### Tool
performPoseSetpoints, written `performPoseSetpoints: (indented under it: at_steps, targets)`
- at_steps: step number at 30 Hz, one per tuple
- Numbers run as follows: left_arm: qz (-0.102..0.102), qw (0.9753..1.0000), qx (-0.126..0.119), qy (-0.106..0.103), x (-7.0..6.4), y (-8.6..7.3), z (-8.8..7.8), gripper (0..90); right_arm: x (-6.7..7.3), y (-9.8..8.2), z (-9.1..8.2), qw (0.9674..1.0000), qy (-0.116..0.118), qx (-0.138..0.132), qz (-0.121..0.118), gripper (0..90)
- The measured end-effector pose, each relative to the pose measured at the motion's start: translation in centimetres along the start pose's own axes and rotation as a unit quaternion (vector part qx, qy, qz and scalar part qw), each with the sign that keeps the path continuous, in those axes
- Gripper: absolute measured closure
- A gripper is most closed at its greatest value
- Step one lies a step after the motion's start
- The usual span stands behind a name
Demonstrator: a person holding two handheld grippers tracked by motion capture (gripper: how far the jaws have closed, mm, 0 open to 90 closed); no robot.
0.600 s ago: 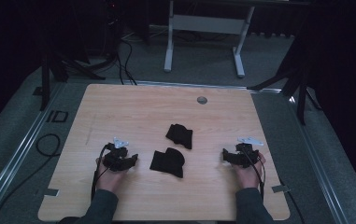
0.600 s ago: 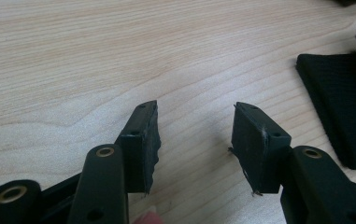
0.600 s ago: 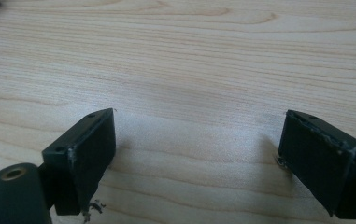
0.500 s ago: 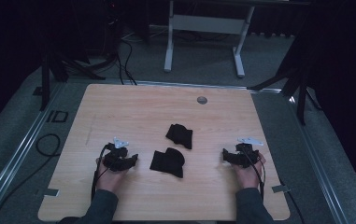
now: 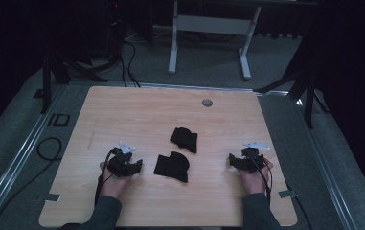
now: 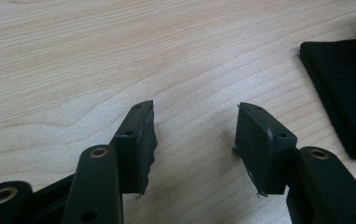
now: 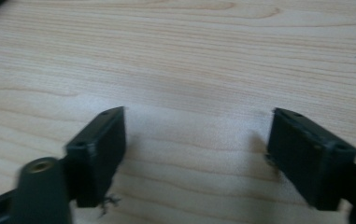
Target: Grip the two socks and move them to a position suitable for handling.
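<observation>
Dark surroundings framed a pale wooden table (image 5: pixel 122 110); in the high view two black folded cloths (image 5: pixel 171 166) (image 5: pixel 184 139) lay mid-table between the left tongs (image 5: pixel 133 167) and right tongs (image 5: pixel 234 162), untouched, so work appeared at the approach stage. Left gripper view showed its tongs (image 6: pixel 195 135) open and empty, with the nearer cloth (image 6: pixel 346 88) just beside. Right gripper view showed open tongs (image 7: pixel 196 154) over bare wood. Next move likely required reaching inward.

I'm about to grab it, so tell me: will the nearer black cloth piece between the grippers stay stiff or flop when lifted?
The nearer black cloth piece looks like folded knit fabric, so it would probably droop and unfold from a one-edge grip. It lies flat on the table, likely light and unlikely to roll. Pushed, it may bunch rather than slide.
</observation>
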State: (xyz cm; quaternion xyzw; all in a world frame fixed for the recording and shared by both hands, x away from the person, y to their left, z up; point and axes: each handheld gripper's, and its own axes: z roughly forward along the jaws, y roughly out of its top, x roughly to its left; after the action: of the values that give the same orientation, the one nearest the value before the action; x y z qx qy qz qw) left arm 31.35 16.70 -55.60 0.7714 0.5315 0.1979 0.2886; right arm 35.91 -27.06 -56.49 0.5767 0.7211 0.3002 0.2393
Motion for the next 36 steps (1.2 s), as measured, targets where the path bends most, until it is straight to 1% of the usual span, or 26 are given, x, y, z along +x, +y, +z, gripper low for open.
performPoseSetpoints:
  at_steps: [5,6,7,9,10,12,16,17,18,19,23,24,25,26,27,28,29,31,32,33,36]
  targets:
    - [0.001,1.0,0.0,-0.001,0.0,0.0,0.0,48.3,0.3,0.1,-0.4,0.9999,0.007,0.005,-0.009,34.3]
    - [0.001,1.0,0.0,-0.001,0.0,0.0,0.0,48.4,0.3,0.1,-0.4,0.9999,0.007,0.005,-0.009,34.3]
    - [0.001,1.0,0.0,0.0,0.0,0.0,0.0,48.4,0.4,0.1,-0.5,0.9998,0.011,0.007,-0.012,40.1]
    - [0.002,1.0,-0.001,-0.001,0.0,0.0,0.0,48.4,0.5,0.2,-0.7,0.9997,0.016,0.011,-0.017,46.7]
    - [0.002,1.0,-0.001,0.0,0.0,0.0,0.0,48.5,0.6,0.2,-0.8,0.9994,0.021,0.013,-0.024,48.5]
    - [0.001,1.0,-0.001,0.0,-0.1,0.0,0.0,48.5,1.0,0.2,-1.0,0.9992,0.017,0.019,-0.032,53.3]
    - [0.002,1.0,0.003,0.001,-0.2,0.0,0.0,48.4,1.8,0.5,-1.4,0.9979,0.023,0.022,-0.056,60.8]
    - [0.002,1.0,0.003,0.0,-0.2,0.0,0.0,48.1,2.0,0.5,-1.5,0.9975,0.028,0.023,-0.061,62.8]
    - [0.002,1.0,0.003,0.0,-0.2,0.0,0.0,47.8,2.0,0.5,-1.5,0.9975,0.028,0.023,-0.061,62.8]
    - [0.003,1.0,0.003,-0.001,-0.2,0.0,0.0,47.6,2.5,0.6,-1.7,0.9964,0.04,0.025,-0.071,67.3]
    - [0.003,1.0,0.004,-0.001,-0.4,0.1,0.0,46.9,3.2,0.8,-2.1,0.9944,0.058,0.026,-0.084,79.4]
    - [0.003,1.0,0.004,-0.001,-0.4,0.1,0.0,46.8,3.2,0.8,-2.1,0.9944,0.058,0.026,-0.084,79.4]
    - [0.002,1.0,0.004,-0.001,-0.4,0.1,0.0,46.7,3.6,1.0,-2.3,0.9932,0.07,0.022,-0.091,85.7]
    - [0.002,1.0,0.003,-0.001,-0.4,0.1,0.0,46.6,3.8,1.0,-2.5,0.9926,0.075,0.021,-0.093,88.0]
    - [0.002,1.0,0.003,-0.001,-0.4,0.1,0.0,46.6,4.1,1.1,-2.6,0.992,0.08,0.02,-0.096,89.5]
    - [0.002,1.0,0.003,-0.001,-0.4,0.1,0.0,46.6,4.1,1.1,-2.6,0.992,0.08,0.02,-0.096,89.5]
    - [0.002,1.0,0.003,0.0,-0.4,0.1,0.0,46.5,4.6,1.2,-2.8,0.9906,0.09,0.018,-0.101,89.8]
    - [0.001,1.0,0.003,0.001,-0.5,0.1,0.0,46.4,5.3,1.4,-3.0,0.989,0.101,0.016,-0.107,89.8]
    - [0.001,1.0,0.003,0.001,-0.5,0.1,0.0,46.4,5.3,1.4,-3.0,0.989,0.101,0.016,-0.107,89.8]
    - [0.001,1.0,0.004,0.001,-0.5,0.1,0.0,46.3,6.1,1.5,-3.2,0.9868,0.114,0.015,-0.114,89.8]
    - [0.003,1.0,0.005,0.001,-0.5,0.1,0.0,45.3,7.3,1.6,-3.5,0.9838,0.129,0.011,-0.124,89.8]
